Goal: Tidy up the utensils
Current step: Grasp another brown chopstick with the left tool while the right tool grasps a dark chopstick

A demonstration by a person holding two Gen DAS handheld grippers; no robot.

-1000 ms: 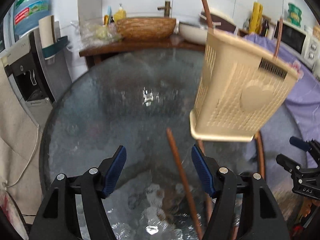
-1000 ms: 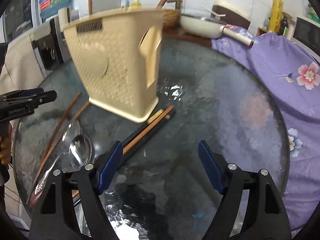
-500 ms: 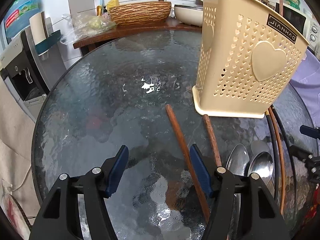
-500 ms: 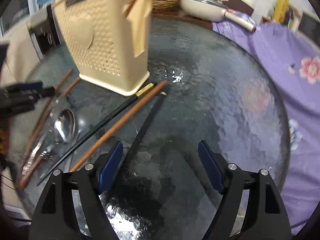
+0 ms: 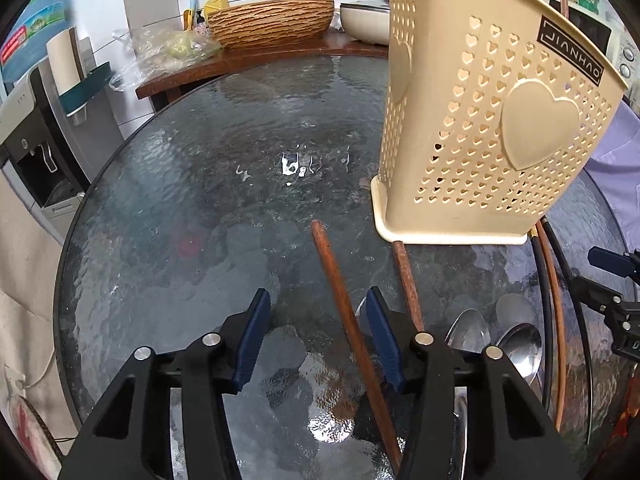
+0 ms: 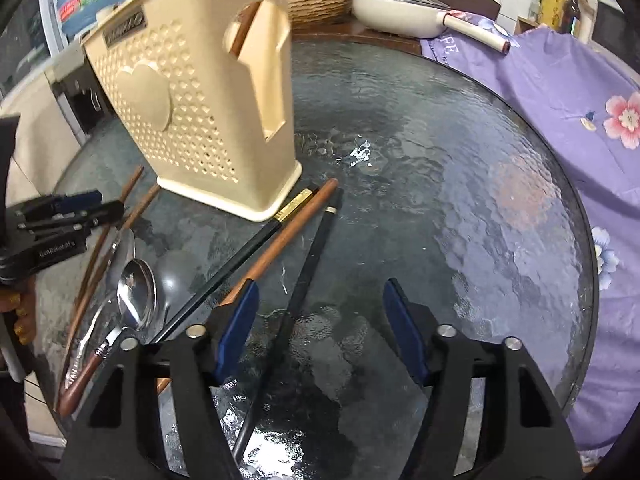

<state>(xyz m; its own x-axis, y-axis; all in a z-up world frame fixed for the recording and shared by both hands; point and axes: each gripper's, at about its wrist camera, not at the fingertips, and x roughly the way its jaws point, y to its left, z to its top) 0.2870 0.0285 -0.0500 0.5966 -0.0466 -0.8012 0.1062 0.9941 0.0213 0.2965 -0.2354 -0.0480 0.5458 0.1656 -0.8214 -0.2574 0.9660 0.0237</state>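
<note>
A beige perforated utensil holder point(image 5: 480, 120) point(image 6: 192, 112) stands on the round glass table point(image 5: 200, 200), with a brown stick poking out of it. My left gripper point(image 5: 318, 320) hangs low over the glass. Its jaws are closing around a brown wooden chopstick point(image 5: 340, 288) that lies near the right pad, not pinched. A second brown chopstick point(image 5: 406, 280) lies just right of it. My right gripper point(image 6: 322, 312) is also closing, with a black chopstick point(image 6: 312, 264) lying between its pads, untouched. A brown chopstick point(image 6: 288, 232) and a gold-banded black one point(image 6: 248, 248) run under its left finger. Metal spoons point(image 5: 520, 344) point(image 6: 136, 288) lie between the two grippers.
A purple flowered cloth point(image 6: 560, 92) covers the table's right side. Behind the table a wooden counter holds a wicker basin point(image 5: 272, 20) and a white pan point(image 6: 400, 12). A water dispenser point(image 5: 36, 152) stands off the table's left edge.
Both pairs of jaws have narrowed. Both grippers have come lower and closer to the chopsticks, and the holder looms larger in both views.
</note>
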